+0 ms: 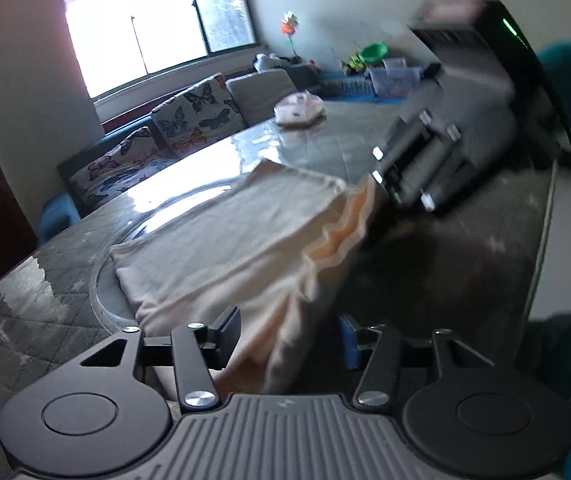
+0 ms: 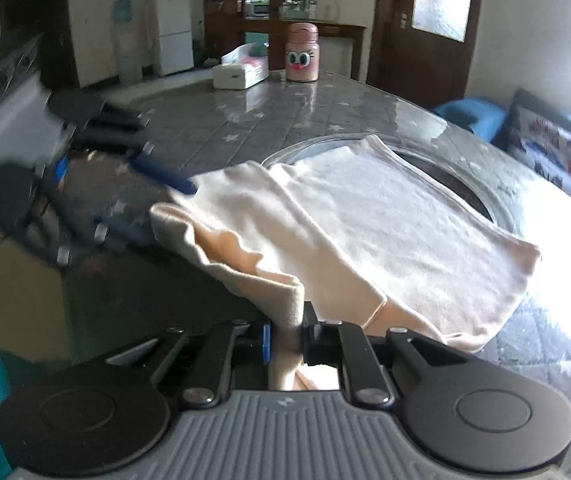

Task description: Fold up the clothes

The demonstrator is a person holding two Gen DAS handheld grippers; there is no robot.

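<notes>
A cream garment (image 1: 237,236) lies partly folded on the grey table, over the round glass inset; it also shows in the right wrist view (image 2: 385,224). My left gripper (image 1: 289,340) has its jaws wide apart with a fold of the garment hanging between them. In the right wrist view the left gripper (image 2: 157,196) shows at the garment's left corner. My right gripper (image 2: 287,340) is shut on the garment's near edge, lifted off the table. In the left wrist view the right gripper (image 1: 385,188) shows at the garment's far right corner.
A pink face jar (image 2: 302,53) and a white tissue box (image 2: 240,70) stand at the far side of the table (image 2: 245,120). A plastic-wrapped bundle (image 1: 299,109) sits on the far table end. A sofa with butterfly cushions (image 1: 157,136) runs beside the table.
</notes>
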